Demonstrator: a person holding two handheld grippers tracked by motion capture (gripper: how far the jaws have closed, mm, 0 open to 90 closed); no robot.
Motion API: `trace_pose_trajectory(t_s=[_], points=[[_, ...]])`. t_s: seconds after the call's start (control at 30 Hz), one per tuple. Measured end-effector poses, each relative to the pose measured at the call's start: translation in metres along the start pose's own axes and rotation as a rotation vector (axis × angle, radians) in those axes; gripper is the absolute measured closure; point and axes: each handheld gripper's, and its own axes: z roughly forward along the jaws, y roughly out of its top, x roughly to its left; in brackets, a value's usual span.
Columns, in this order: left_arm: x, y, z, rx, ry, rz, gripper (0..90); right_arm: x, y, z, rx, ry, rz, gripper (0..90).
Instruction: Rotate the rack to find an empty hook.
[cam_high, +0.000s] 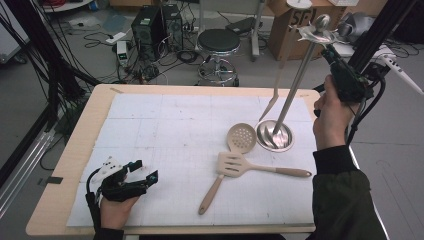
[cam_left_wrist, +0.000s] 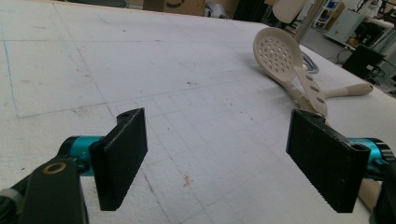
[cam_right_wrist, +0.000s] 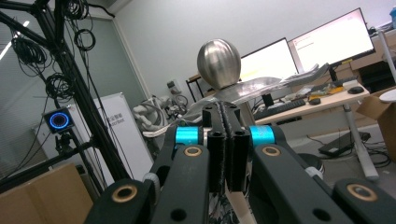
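The room is evenly lit and not very bright. The white mat (cam_high: 165, 135) looks pale with soft, faint shadows. The metal ball (cam_right_wrist: 218, 63) shines with a glare. The screens (cam_right_wrist: 306, 49) glow bright white. All pictures look a little blurry.

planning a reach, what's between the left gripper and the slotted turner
Only bare white mat lies between the left gripper and the slotted turner, plain in the left gripper view.

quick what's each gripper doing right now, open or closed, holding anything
Left gripper: open, holding nothing, resting low over the white mat.
Right gripper: closed on a beige utensil, up by the top of the metal stand.
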Motion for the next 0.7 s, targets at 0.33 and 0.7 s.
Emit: trace_pose_trajectory(t_s=[0.33,0.7], points=[[0.000,0.000,0.000,0.001,-0.001,0.000,21.1,0.017,-0.007,0.008,0.019,0.023,-0.033,89.6],[0.000,0.000,0.000,0.001,-0.003,0.005,21.1,0.021,-0.009,0.014,0.040,0.036,-0.044,89.5]])
